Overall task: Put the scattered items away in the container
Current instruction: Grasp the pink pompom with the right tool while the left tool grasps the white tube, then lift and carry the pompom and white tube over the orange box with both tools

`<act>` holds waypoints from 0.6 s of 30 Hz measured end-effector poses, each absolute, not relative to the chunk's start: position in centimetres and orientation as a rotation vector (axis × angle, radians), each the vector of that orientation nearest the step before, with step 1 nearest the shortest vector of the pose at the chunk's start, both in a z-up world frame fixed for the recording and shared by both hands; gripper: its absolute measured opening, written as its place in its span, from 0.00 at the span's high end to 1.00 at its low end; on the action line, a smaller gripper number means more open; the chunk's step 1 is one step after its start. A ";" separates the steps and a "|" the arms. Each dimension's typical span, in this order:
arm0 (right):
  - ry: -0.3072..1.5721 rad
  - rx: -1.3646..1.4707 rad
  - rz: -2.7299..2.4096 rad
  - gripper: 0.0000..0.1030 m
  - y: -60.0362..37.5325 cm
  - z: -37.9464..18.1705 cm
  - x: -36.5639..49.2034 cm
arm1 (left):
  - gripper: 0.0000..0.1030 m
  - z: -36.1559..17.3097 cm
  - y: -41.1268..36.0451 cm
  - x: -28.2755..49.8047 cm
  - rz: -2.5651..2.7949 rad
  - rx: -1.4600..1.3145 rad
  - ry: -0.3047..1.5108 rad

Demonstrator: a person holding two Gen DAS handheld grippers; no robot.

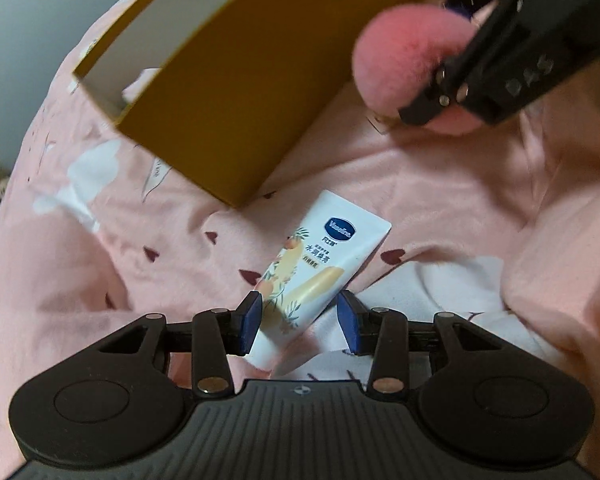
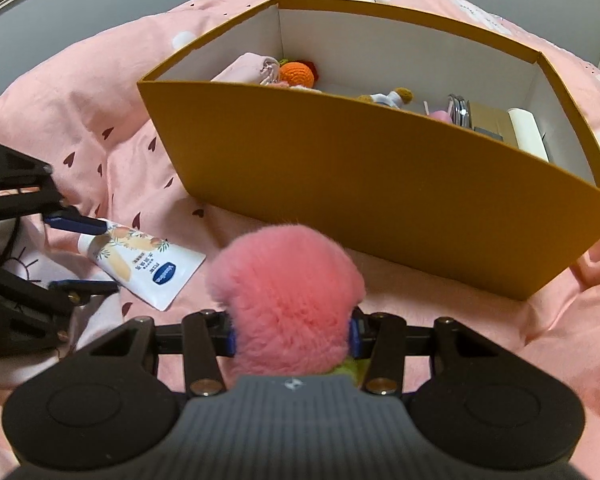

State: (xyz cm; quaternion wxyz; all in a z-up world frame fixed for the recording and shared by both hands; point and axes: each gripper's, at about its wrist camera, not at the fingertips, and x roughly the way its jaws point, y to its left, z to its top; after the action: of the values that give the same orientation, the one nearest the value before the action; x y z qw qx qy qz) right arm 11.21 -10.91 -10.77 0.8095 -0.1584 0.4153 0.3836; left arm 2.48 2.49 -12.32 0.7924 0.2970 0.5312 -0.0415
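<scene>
The right gripper (image 2: 294,338) is clamped on a fluffy pink pompom (image 2: 286,296); its blue pads (image 2: 355,338) press into the fur on both sides, and a bit of yellow-green shows under the fur near the gripper body. In the left wrist view the same pompom (image 1: 412,76) hangs at two o'clock in the right gripper (image 1: 436,92), beside the box's side.

The left gripper (image 1: 298,322) has its blue pads (image 1: 348,322) standing apart either side of the cap end of a white squeeze tube printed with peaches and a blue oval logo (image 1: 320,268). The tube lies flat on the pink heart-printed bedcover (image 1: 100,260), its crimped end pointing to one o'clock. In the right wrist view the left gripper (image 2: 82,252) comes in from nine o'clock, straddling the tube (image 2: 140,262).

At twelve to two o'clock in that view stands the open mustard-yellow cardboard box with white inside (image 2: 360,184). In it lie a pink folded cloth (image 2: 246,68), an orange crocheted ball (image 2: 298,74), a small doll (image 2: 388,98) and a white roll (image 2: 526,132).
</scene>
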 end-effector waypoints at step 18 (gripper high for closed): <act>0.906 -0.247 0.836 0.49 -11.4 -10.9 11.8 | 0.75 -14.0 0.9 2.7 -0.057 0.866 1.051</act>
State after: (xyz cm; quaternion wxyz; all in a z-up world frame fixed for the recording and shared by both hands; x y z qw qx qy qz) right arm 11.77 -11.38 -10.86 0.8088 -0.1156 0.4238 0.3911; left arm 2.67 0.88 -13.98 0.7766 0.4001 0.4859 -0.0264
